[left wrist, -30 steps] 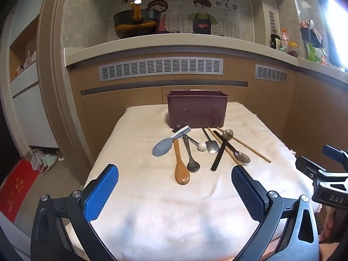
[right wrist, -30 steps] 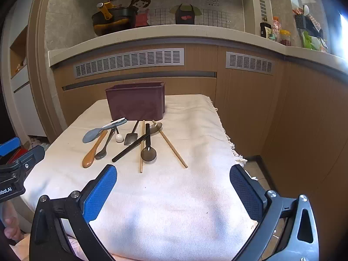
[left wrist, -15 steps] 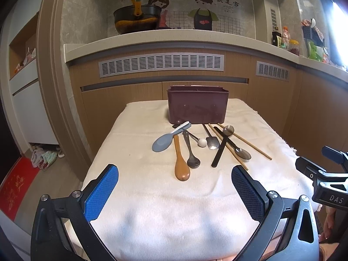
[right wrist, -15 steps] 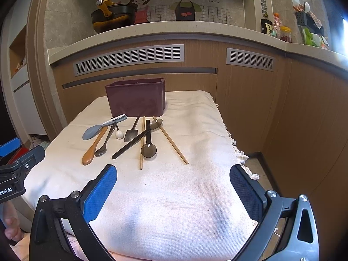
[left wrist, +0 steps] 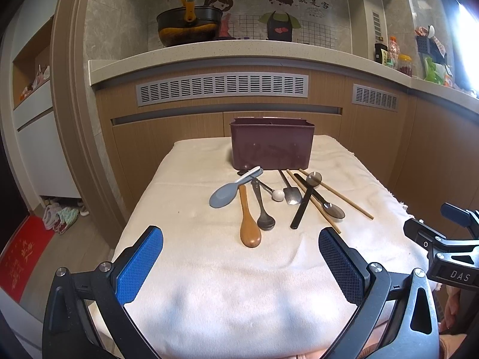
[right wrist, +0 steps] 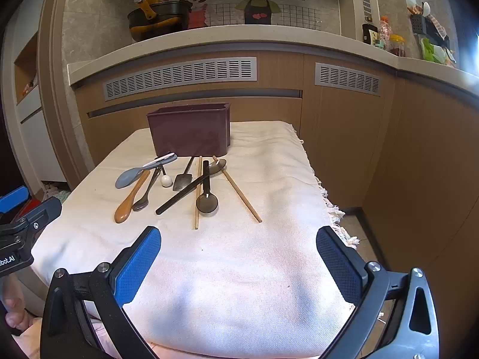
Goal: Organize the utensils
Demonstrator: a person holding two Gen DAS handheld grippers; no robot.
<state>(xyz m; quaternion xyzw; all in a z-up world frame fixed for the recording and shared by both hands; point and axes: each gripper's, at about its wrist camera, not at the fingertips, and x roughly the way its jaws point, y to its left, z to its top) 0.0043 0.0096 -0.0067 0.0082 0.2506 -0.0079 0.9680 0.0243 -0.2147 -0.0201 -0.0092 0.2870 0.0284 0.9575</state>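
One dark maroon utensil box stands at the far end of the cloth-covered tabletop, and all the utensils lie loose on the cloth just in front of it, none inside as far as can be seen. Counted from the left: one grey-blue spoon with a white handle, one wooden spoon, one dark metal spoon, one small stick with a white ball end, one small metal spatula, one black-handled spoon lying crossed over one translucent grey spoon, and two wooden chopsticks, set apart from each other. The left tongs hang over the near cloth with their blue pads spread wide, gripping nothing; the right tongs likewise stand wide apart and empty. The right tool's body reads "DAS" in the left wrist view; the left tool shows "bot.AI". Chinese characters on the wall mural are too small to read surely.
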